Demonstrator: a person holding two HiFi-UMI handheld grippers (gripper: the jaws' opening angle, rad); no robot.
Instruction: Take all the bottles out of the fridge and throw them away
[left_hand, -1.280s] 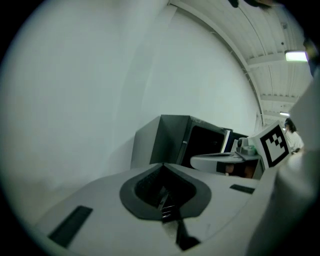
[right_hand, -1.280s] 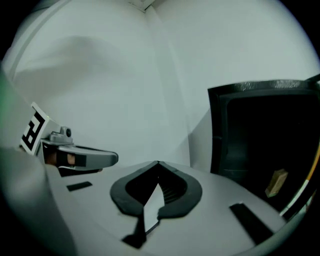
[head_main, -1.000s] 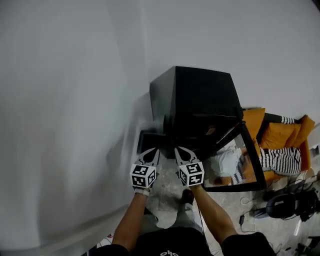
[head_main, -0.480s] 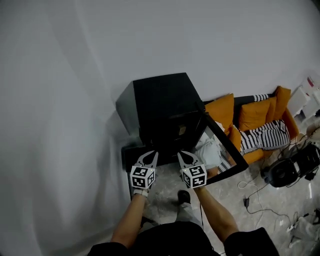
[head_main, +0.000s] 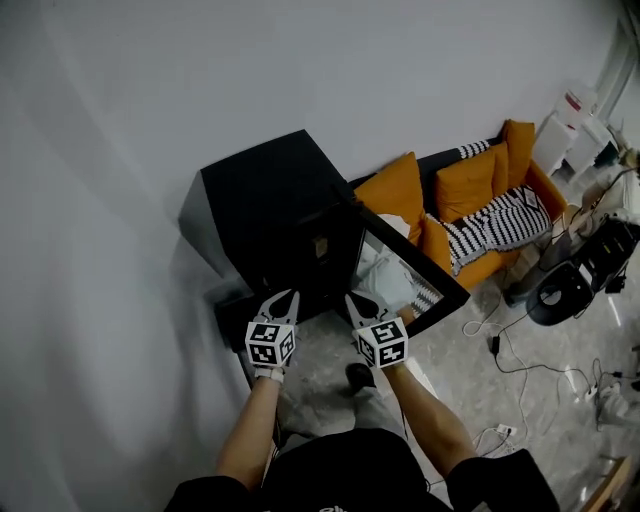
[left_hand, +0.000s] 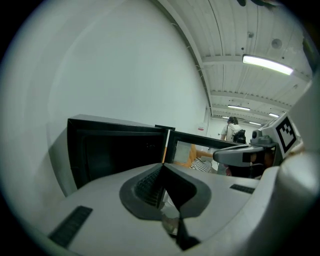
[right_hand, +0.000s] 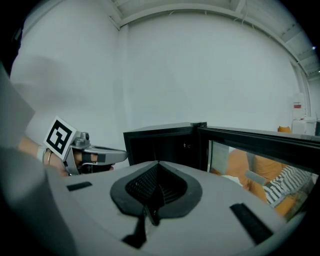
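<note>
**Q:** ok, what's around the two grippers, biggest stuff first?

**A:** Biggest is the plain white wall (head_main: 120, 150), running ahead of both grippers and off to their left. Below and to the right of them there's pale stone-look floor (head_main: 540, 400), with loose cables (head_main: 520, 370) lying on it well off to the right of the right gripper (head_main: 352, 297).

**Q:** and the fridge?

**A:** The black fridge (head_main: 260, 200) sits on the floor against the wall, straight ahead of the jaw tips. It's near them but not touching. Its glass door (head_main: 410, 265) is swung open and sticks out ahead and to the right of the right gripper. The inside faces both grippers, but it's too dark to make out anything in there, in either gripper view.

**Q:** what's the orange thing?

**A:** An orange sofa (head_main: 470, 190), beyond the open door and further right. There's a black-and-white striped cushion (head_main: 495, 228) on it.

**Q:** grippers themselves?

**A:** The left gripper (head_main: 285, 294) and the right one are held side by side, a little apart, both pointing at the fridge. Each has its jaws pressed fully together with nothing pinched between them, so both are empty. The left one's marker cube (head_main: 270, 343) and the right one's marker cube (head_main: 383, 343) sit just behind the jaws, toward the person's wrists.
</note>
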